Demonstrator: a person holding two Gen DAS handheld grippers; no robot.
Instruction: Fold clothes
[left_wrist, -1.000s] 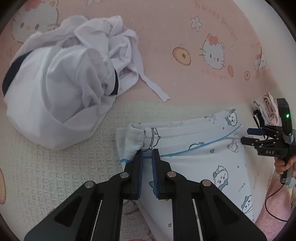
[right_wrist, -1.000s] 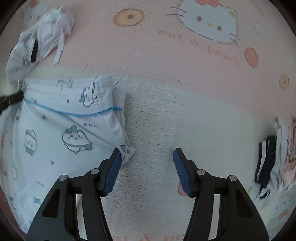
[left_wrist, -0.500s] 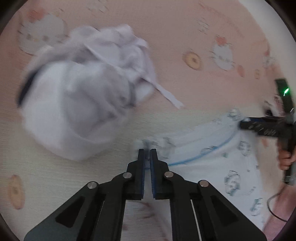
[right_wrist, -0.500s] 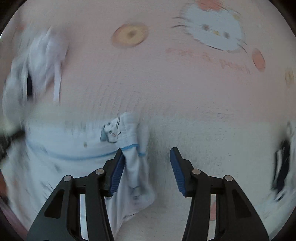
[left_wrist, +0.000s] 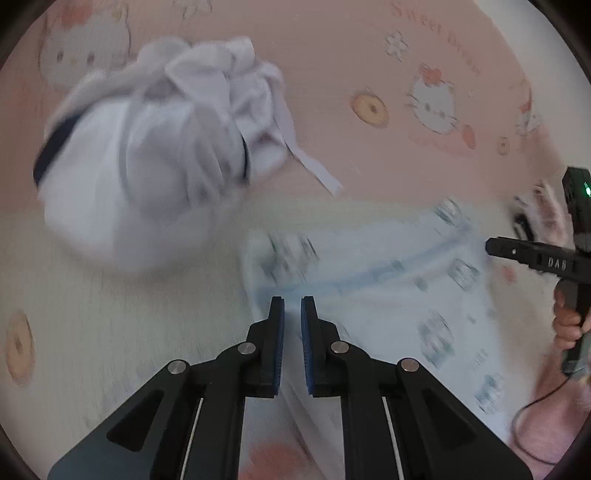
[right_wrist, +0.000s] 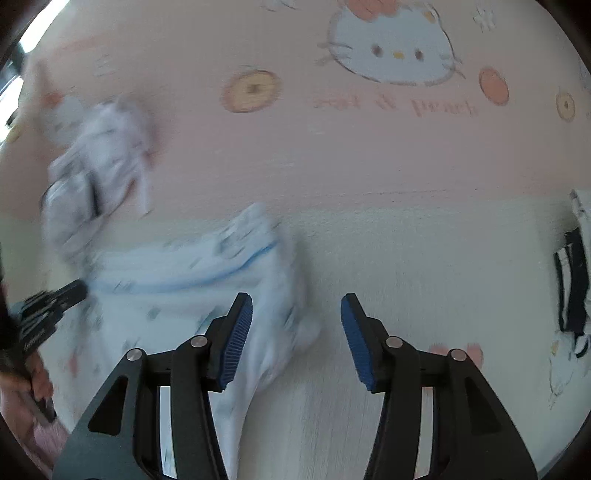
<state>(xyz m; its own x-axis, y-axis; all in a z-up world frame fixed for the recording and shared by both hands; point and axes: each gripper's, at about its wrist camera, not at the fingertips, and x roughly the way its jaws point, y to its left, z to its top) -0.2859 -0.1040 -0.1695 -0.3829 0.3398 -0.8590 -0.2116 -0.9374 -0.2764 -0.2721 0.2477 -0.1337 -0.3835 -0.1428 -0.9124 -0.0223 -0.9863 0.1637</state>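
The pale blue printed garment (left_wrist: 388, 295) lies spread on the cream mat (left_wrist: 110, 314), just right of the crumpled white clothes (left_wrist: 147, 155). The left gripper (left_wrist: 291, 314) has its fingers nearly together on the garment's left corner, though blur hides whether cloth is pinched; the right gripper (right_wrist: 295, 325) is wide apart over the other corner. This looks like corner-grabbing before a fold: next, the right fingers must close on cloth.

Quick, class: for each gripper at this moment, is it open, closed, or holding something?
Left gripper: closed to a narrow gap; whether it pinches the light blue printed garment cannot be told.
Right gripper: open, holding nothing.
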